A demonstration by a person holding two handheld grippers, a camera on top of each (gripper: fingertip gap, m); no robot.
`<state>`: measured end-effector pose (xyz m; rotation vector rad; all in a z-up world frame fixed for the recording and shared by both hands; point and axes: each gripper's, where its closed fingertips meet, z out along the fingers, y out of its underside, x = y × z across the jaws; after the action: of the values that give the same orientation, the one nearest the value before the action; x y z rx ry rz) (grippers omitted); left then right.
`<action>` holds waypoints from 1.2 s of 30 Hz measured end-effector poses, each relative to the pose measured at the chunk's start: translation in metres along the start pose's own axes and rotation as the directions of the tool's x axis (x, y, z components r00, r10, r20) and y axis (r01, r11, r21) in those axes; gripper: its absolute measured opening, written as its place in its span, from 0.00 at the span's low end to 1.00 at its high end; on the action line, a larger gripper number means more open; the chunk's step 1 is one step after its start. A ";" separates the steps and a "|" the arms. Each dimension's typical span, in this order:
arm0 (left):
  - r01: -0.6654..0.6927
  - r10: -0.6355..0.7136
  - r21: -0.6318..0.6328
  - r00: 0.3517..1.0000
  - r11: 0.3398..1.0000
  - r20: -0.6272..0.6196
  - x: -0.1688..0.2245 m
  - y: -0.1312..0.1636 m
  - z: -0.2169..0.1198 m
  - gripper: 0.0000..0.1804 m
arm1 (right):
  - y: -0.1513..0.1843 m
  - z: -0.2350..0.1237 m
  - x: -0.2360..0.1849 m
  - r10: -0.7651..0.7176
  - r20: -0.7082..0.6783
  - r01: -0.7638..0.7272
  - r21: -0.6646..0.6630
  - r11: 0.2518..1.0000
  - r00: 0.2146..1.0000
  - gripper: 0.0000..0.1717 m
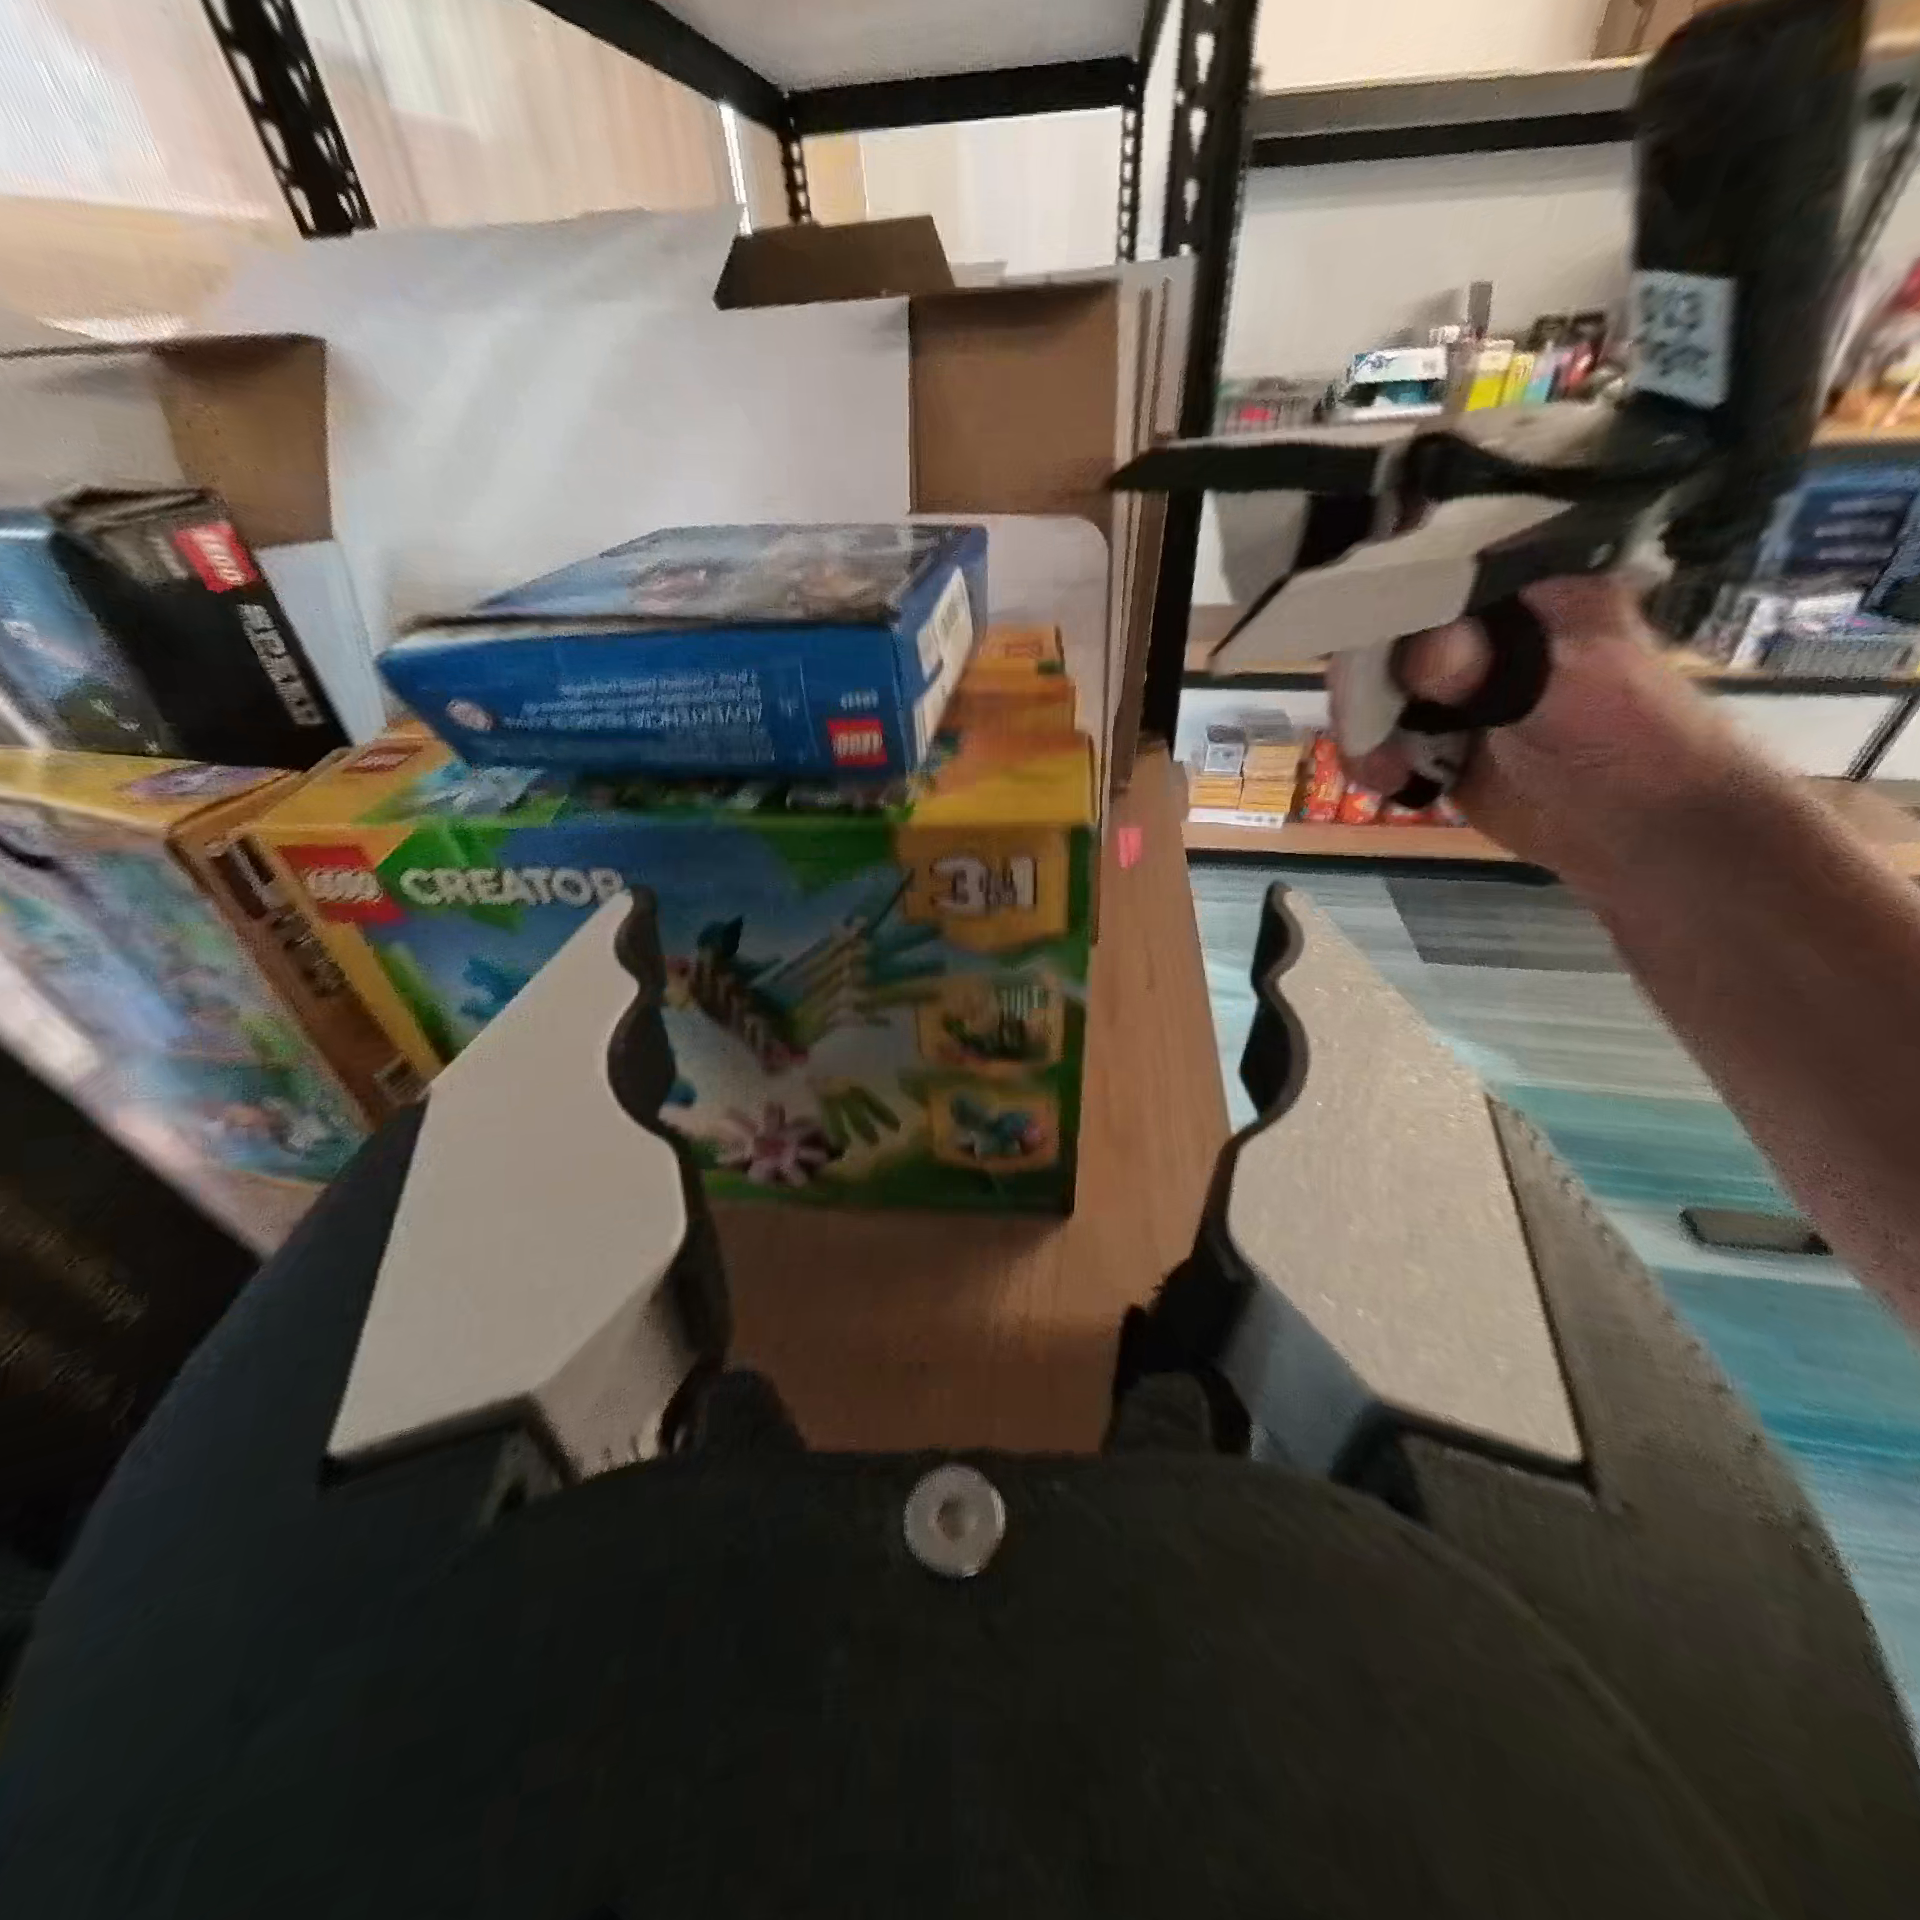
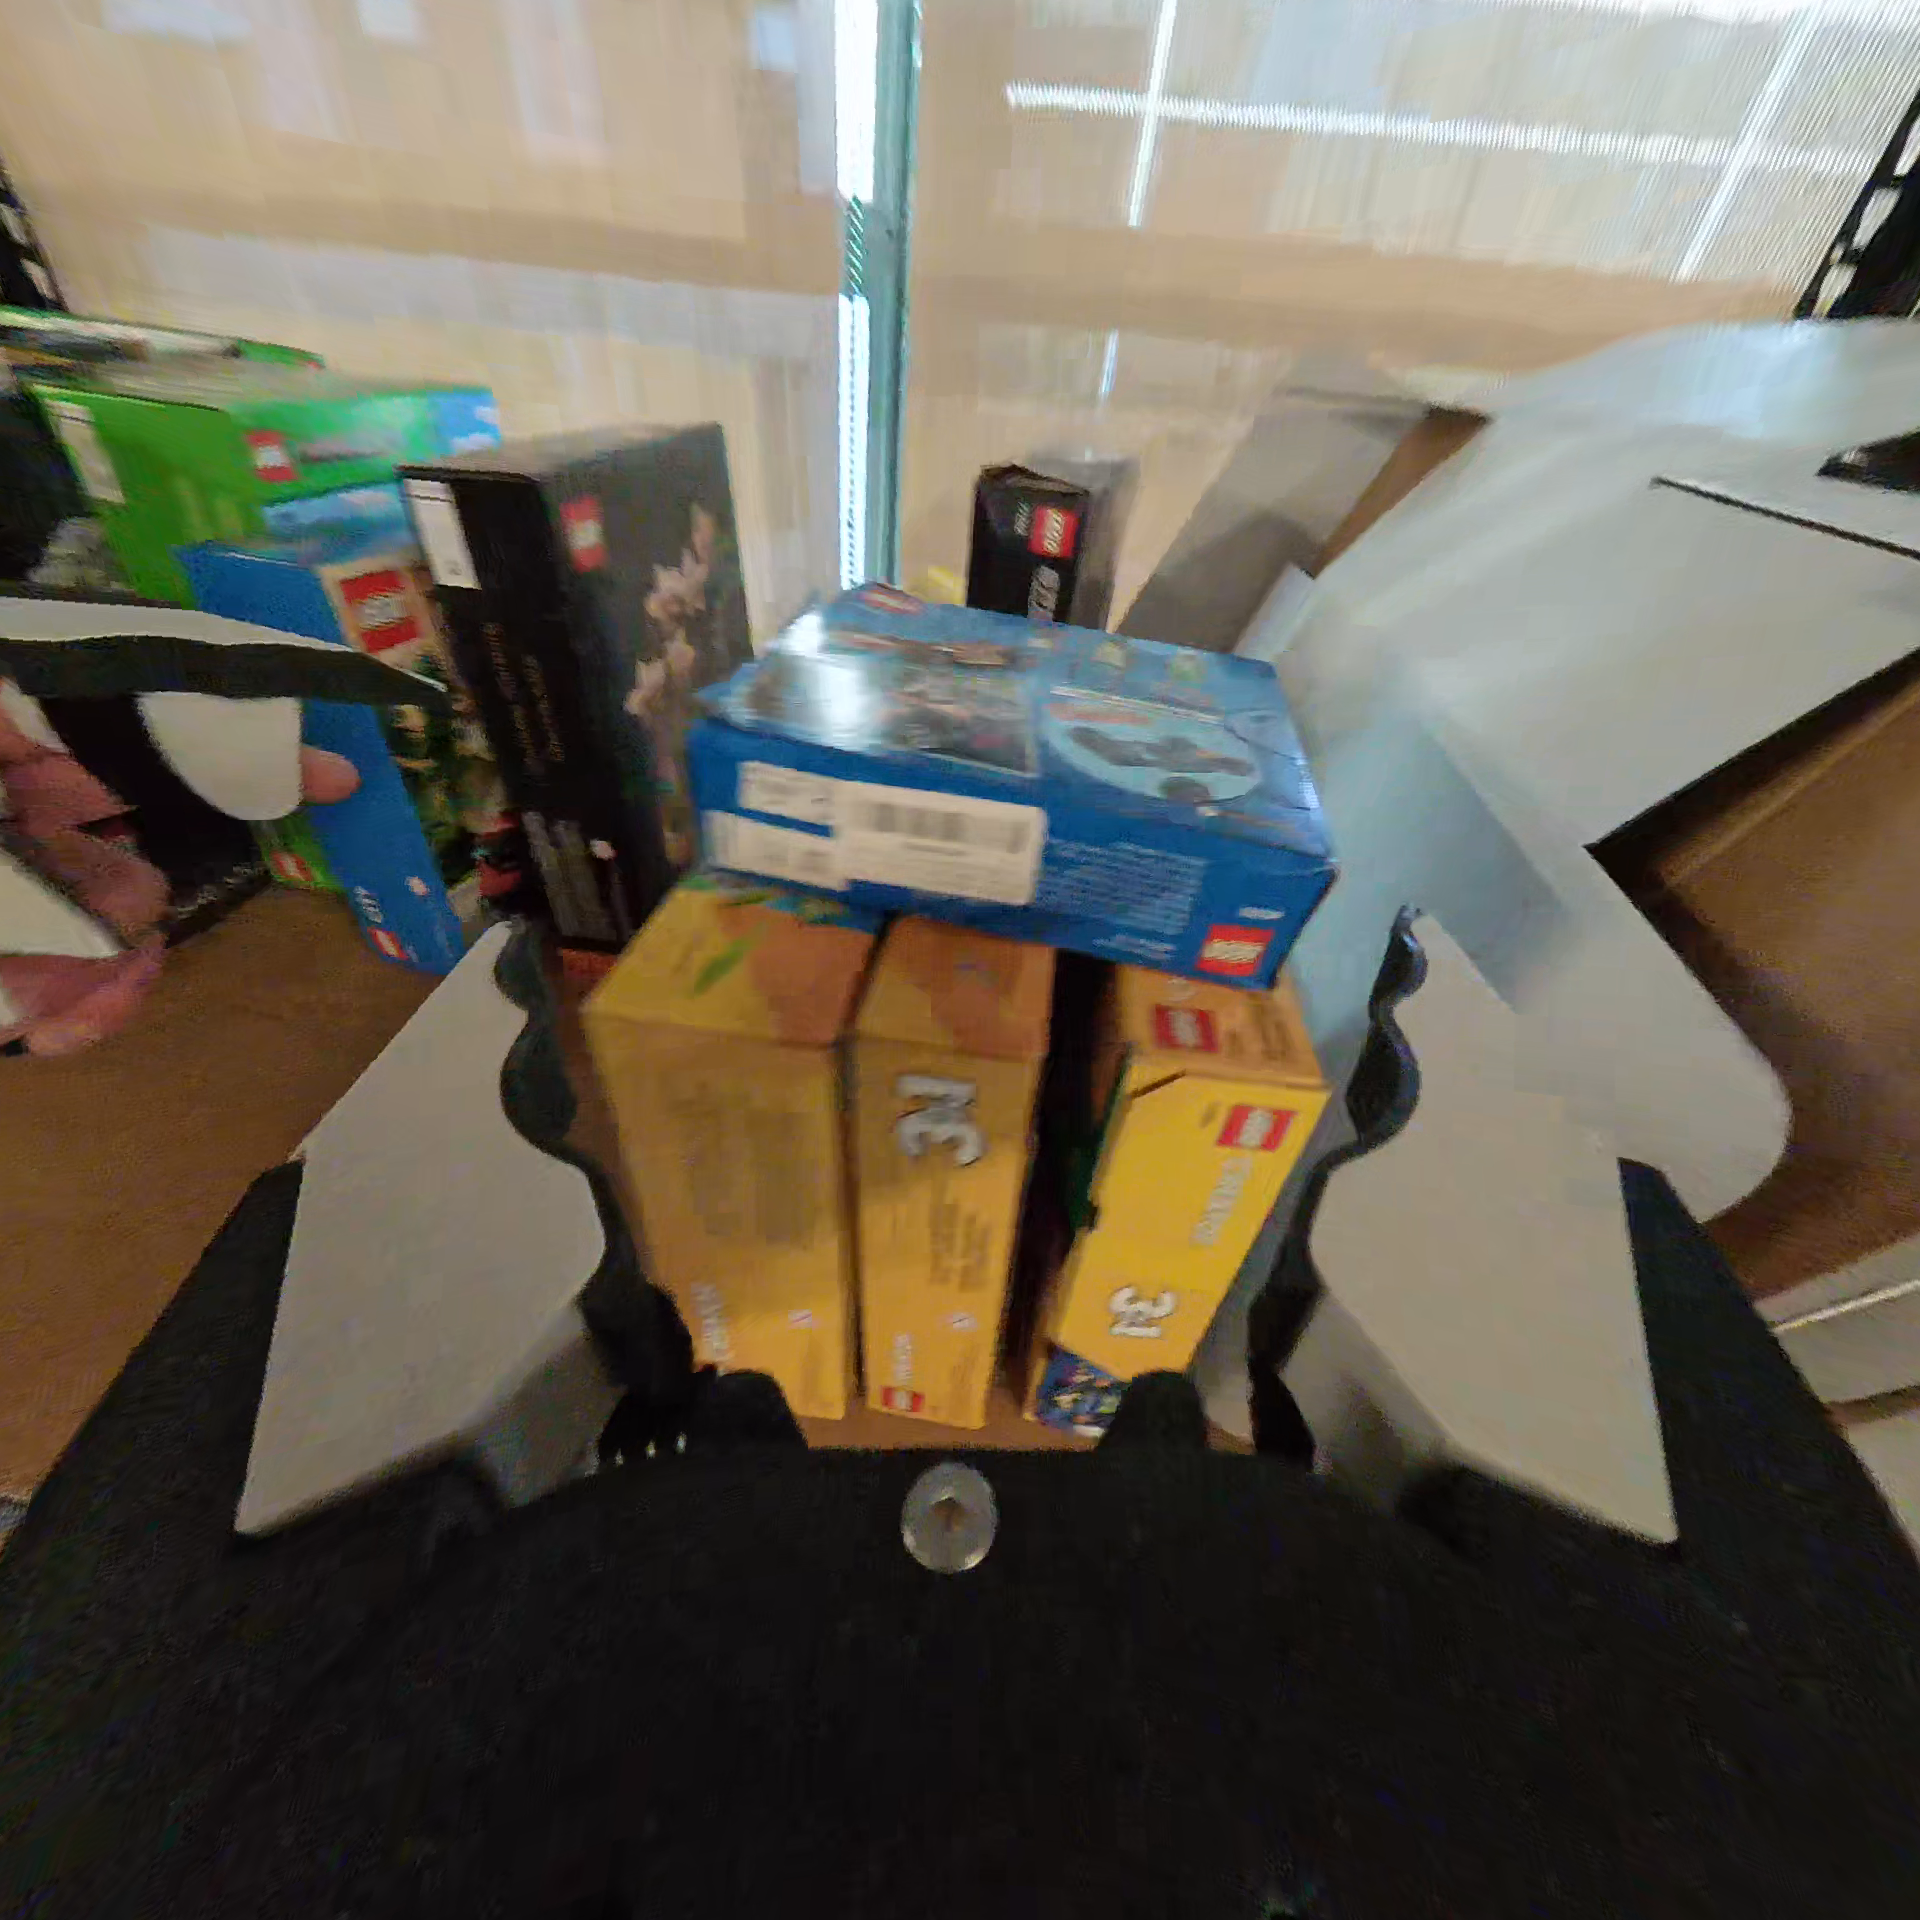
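Grippers, left (image 1: 951,997) and right (image 2: 956,1023), gape bare before blue box (image 2: 997,790) atop yellow boxes (image 2: 935,1164).

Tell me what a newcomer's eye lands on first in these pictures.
First, the blue box lying flat and askew on a row of upright yellow boxes on the wooden shelf. Then the two open hand-held grippers: the right hand-held gripper faces the stack with nothing held, and the left hand-held gripper hangs before the stack's green-and-yellow front.

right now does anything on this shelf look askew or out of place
Yes: the blue box lies flat and skewed across the tops of the upright yellow boxes, its corner overhanging. The rightmost yellow box leans, leaving a gap. Both grippers are open, holding nothing.
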<state>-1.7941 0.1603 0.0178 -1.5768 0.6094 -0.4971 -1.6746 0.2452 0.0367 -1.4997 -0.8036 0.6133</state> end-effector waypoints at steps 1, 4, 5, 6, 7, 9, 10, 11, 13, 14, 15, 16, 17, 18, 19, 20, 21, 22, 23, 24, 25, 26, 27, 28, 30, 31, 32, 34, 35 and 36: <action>0.029 -0.029 0.007 1.000 1.000 0.003 -0.002 -0.005 0.014 0.62 | 0.001 0.012 0.012 0.019 0.023 -0.019 -0.026 0.999 1.000 0.88; 0.102 -0.102 -0.001 0.995 0.995 0.003 -0.008 -0.008 0.052 0.65 | 0.004 0.038 0.020 0.226 0.201 -0.213 -0.083 0.973 0.953 0.86; 0.110 -0.110 -0.002 0.994 0.994 -0.001 -0.009 -0.008 0.061 0.64 | 0.008 0.043 0.018 0.253 0.240 -0.233 -0.111 0.966 0.937 0.82; 0.102 -0.102 -0.010 0.995 0.995 0.004 -0.010 -0.007 0.069 0.65 | 0.009 0.047 0.016 0.254 0.259 -0.228 -0.128 0.965 0.932 0.82; 0.092 -0.091 -0.007 0.996 0.996 0.012 -0.011 -0.008 0.074 0.65 | 0.006 0.048 0.012 0.221 0.275 -0.195 -0.121 0.973 0.936 0.79; 0.087 -0.088 0.021 0.995 0.996 0.043 -0.018 -0.014 0.081 0.69 | 0.006 0.047 0.005 0.181 0.283 -0.151 -0.126 0.981 0.942 0.71; 0.090 -0.092 0.029 0.995 0.995 0.050 -0.021 -0.015 0.083 0.69 | 0.005 0.048 0.002 0.169 0.282 -0.143 -0.111 0.984 0.945 0.71; 0.097 -0.099 0.034 0.994 0.995 0.054 -0.023 -0.016 0.083 0.69 | 0.005 0.048 -0.002 0.165 0.288 -0.140 -0.104 0.985 0.943 0.71; 0.107 -0.111 0.052 0.991 0.993 0.078 -0.029 -0.016 0.078 0.68 | 0.006 0.045 -0.014 0.125 0.283 -0.103 -0.089 0.991 0.951 0.68; 0.118 -0.124 0.075 0.989 0.990 0.080 -0.031 -0.018 0.073 0.66 | 0.007 0.045 -0.019 0.100 0.262 -0.080 -0.087 0.993 0.960 0.66; 0.131 -0.139 0.104 0.987 0.986 0.075 -0.032 -0.021 0.067 0.63 | 0.011 0.044 -0.023 0.084 0.227 -0.062 -0.100 0.993 0.970 0.66; 0.141 -0.150 0.131 0.986 0.981 0.065 -0.030 -0.024 0.060 0.63 | 0.012 0.043 -0.032 0.065 0.210 -0.043 -0.107 0.993 0.976 0.68; 0.131 -0.144 0.150 0.987 0.980 0.075 -0.028 -0.027 0.052 0.63 | 0.011 0.041 -0.042 0.045 0.202 -0.028 -0.089 0.996 0.978 0.69; 0.103 -0.119 0.154 0.988 0.983 0.101 -0.028 -0.028 0.044 0.62 | 0.009 0.039 -0.053 0.030 0.195 -0.016 -0.073 0.997 0.980 0.69; 0.080 -0.101 0.164 0.988 0.983 0.121 -0.027 -0.028 0.036 0.61 | 0.007 0.036 -0.063 0.015 0.187 -0.005 -0.054 0.999 0.982 0.69; 0.077 -0.102 0.189 0.987 0.979 0.124 -0.026 -0.030 0.028 0.60 | 0.004 0.033 -0.072 0.010 0.176 -0.004 -0.032 0.999 0.984 0.68; 0.079 -0.108 0.218 0.986 0.973 0.126 -0.024 -0.032 0.019 0.60 | 0.001 0.031 -0.079 0.010 0.165 -0.009 -0.008 1.000 0.986 0.65; 0.081 -0.115 0.235 0.984 0.969 0.136 -0.024 -0.031 0.010 0.59 | -0.001 0.028 -0.088 0.001 0.152 -0.004 0.020 1.000 0.988 0.63; 0.084 -0.120 0.246 0.983 0.966 0.139 -0.023 -0.030 0.002 0.58 | -0.002 0.026 -0.096 -0.005 0.138 0.000 0.038 0.999 0.990 0.62; 0.079 -0.118 0.256 0.982 0.963 0.144 -0.021 -0.028 -0.007 0.57 | -0.004 0.024 -0.105 -0.013 0.129 0.006 0.054 0.999 0.992 0.63; 0.072 -0.115 0.265 0.981 0.962 0.154 -0.020 -0.026 -0.015 0.57 | -0.006 0.022 -0.115 -0.017 0.123 0.007 0.080 0.997 0.992 0.63; 0.072 -0.119 0.271 0.979 0.960 0.162 -0.019 -0.023 -0.023 0.57 | -0.007 0.020 -0.124 -0.016 0.123 0.004 0.097 0.995 0.992 0.63; 0.068 -0.120 0.286 0.979 0.956 0.167 -0.018 -0.022 -0.032 0.56 | -0.007 0.019 -0.133 -0.023 0.119 0.010 0.108 0.994 0.993 0.62; 0.060 -0.118 0.301 0.977 0.952 0.176 -0.017 -0.021 -0.043 0.55 | -0.007 0.018 -0.142 -0.026 0.118 0.012 0.116 0.993 0.993 0.62; 0.045 -0.116 0.337 0.974 0.941 0.194 -0.013 -0.022 -0.065 0.54 | -0.003 0.018 -0.162 -0.023 0.127 0.008 0.117 0.993 0.992 0.61; 0.035 -0.112 0.344 0.972 0.938 0.207 -0.011 -0.023 -0.076 0.53 | 0.000 0.018 -0.171 -0.018 0.127 0.004 0.116 0.993 0.992 0.62; 0.027 -0.109 0.346 0.969 0.938 0.220 -0.008 -0.023 -0.086 0.53 | 0.003 0.018 -0.181 -0.011 0.130 -0.004 0.116 0.993 0.991 0.62; -0.007 -0.082 0.338 0.965 0.941 0.249 -0.004 -0.020 -0.105 0.51 | 0.013 0.021 -0.198 0.011 0.138 -0.024 0.087 0.996 0.990 0.61; -0.016 -0.073 0.327 0.963 0.945 0.260 -0.003 -0.016 -0.113 0.50 | 0.020 0.023 -0.206 0.036 0.156 -0.047 0.072 0.996 0.987 0.61; -0.014 -0.075 0.317 0.960 0.948 0.269 -0.004 -0.011 -0.121 0.49 | 0.029 0.025 -0.216 0.056 0.179 -0.067 0.058 0.996 0.982 0.61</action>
<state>-1.8734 0.0711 0.0404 -1.3194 0.2734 -0.3660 -1.8232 0.0913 -0.0123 -1.4302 -0.8680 0.8204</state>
